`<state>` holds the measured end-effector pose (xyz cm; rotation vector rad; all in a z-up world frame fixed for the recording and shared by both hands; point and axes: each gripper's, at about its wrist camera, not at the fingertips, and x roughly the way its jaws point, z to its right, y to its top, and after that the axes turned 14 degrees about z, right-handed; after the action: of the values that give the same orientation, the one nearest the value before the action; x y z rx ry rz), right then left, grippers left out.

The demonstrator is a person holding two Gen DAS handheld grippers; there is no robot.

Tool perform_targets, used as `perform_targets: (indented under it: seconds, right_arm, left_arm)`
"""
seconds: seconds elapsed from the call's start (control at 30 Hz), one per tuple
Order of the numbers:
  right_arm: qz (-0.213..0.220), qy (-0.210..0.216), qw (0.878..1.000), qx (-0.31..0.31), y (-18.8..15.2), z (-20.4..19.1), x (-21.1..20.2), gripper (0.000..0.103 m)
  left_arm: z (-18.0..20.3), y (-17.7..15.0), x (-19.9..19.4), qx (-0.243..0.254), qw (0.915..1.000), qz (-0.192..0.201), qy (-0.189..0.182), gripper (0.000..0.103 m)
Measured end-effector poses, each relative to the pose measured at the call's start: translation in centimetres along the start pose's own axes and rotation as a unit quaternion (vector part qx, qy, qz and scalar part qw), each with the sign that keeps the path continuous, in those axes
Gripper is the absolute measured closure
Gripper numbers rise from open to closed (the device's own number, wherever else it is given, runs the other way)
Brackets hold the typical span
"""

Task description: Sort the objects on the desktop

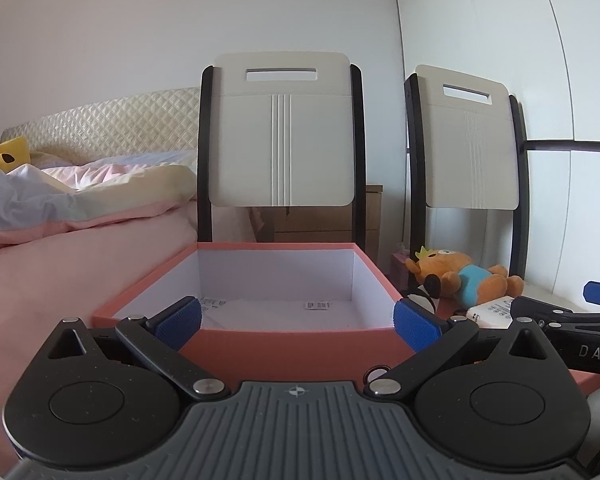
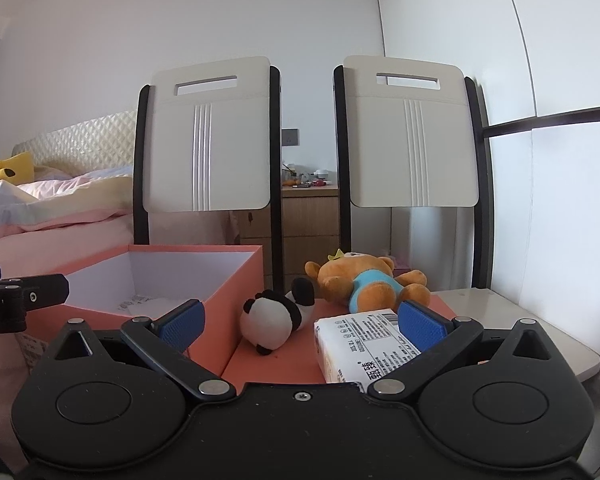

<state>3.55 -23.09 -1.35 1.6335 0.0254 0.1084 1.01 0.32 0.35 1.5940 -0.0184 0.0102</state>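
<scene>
Coral box holds only small white paper slips.

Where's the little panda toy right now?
In the right wrist view, the panda toy lies on the pink lid, just right of the pink box, with the orange bear behind and the tissue pack to its right.

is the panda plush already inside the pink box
No, the panda plush lies outside the pink box, beside its wall on the pink lid.
</scene>
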Motion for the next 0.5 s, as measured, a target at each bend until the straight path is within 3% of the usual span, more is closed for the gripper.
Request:
perform_targets:
  seconds: [0.5]
  right_arm:
    - [0.006, -0.003, 1.000, 0.002, 0.01, 0.10, 0.25, 0.001]
  left_arm:
    - [0.49, -0.28, 0.70, 0.003, 1.0000, 0.002, -0.003, 0.000]
